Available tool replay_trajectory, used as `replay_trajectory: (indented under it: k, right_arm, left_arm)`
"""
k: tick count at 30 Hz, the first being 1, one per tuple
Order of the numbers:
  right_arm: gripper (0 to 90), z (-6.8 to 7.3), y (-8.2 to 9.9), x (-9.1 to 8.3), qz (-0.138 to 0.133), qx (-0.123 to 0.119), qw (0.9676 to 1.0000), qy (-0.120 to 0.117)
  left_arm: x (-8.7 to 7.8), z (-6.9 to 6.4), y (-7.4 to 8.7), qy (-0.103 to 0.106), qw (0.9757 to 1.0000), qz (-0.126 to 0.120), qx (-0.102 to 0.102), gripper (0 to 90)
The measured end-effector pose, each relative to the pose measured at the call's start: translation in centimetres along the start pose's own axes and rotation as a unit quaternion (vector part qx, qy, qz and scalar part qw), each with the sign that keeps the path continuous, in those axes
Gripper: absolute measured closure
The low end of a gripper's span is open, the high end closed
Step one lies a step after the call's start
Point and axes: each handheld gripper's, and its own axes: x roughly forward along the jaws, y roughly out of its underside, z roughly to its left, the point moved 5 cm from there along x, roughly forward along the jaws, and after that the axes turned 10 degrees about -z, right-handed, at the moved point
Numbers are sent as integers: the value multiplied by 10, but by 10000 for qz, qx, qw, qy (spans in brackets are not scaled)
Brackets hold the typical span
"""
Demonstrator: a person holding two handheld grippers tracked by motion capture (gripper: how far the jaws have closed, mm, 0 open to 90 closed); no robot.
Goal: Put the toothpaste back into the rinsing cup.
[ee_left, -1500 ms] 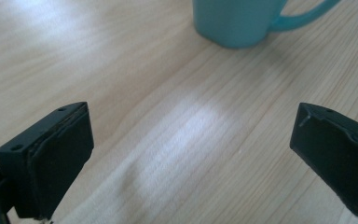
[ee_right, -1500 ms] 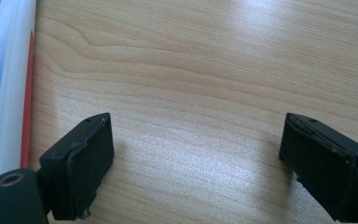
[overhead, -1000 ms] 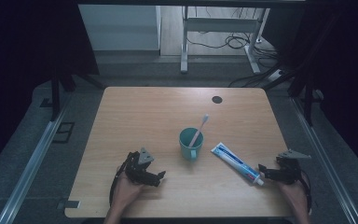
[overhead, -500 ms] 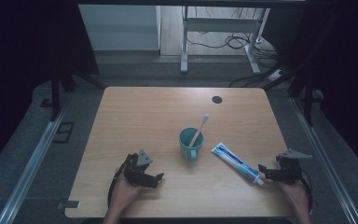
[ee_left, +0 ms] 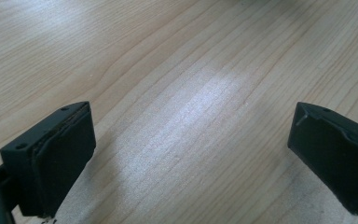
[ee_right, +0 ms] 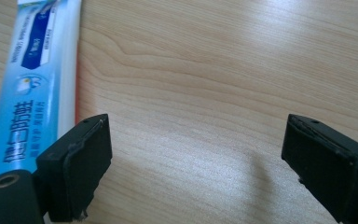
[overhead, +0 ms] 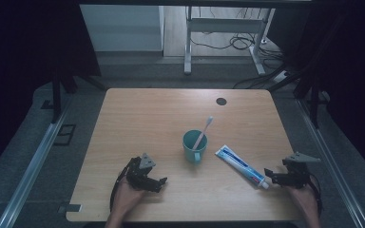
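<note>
Right gripper [overhead: 272, 176] lower right, jaws apart, empty, just beside toothpaste tube [overhead: 242, 166]. Left gripper [overhead: 159, 183] lower left, jaws apart over bare table [overhead: 138, 114]. Cup [overhead: 193, 147] centre.

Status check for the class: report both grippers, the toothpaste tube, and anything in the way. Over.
Left gripper open, nothing between the fingers. Right gripper open, at the cap end of the toothpaste tube, tube outside the fingers. Tube flat on table. Cup apart, nothing blocking.
</note>
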Motion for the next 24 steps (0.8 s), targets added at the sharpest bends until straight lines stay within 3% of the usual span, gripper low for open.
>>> replay_trajectory:
  k: [24]
  right_arm:
    - [55,15,-17,-9,279,-162,9987,-395]
  left_arm:
    - [4,0,3,36,9999,140,-49,11]
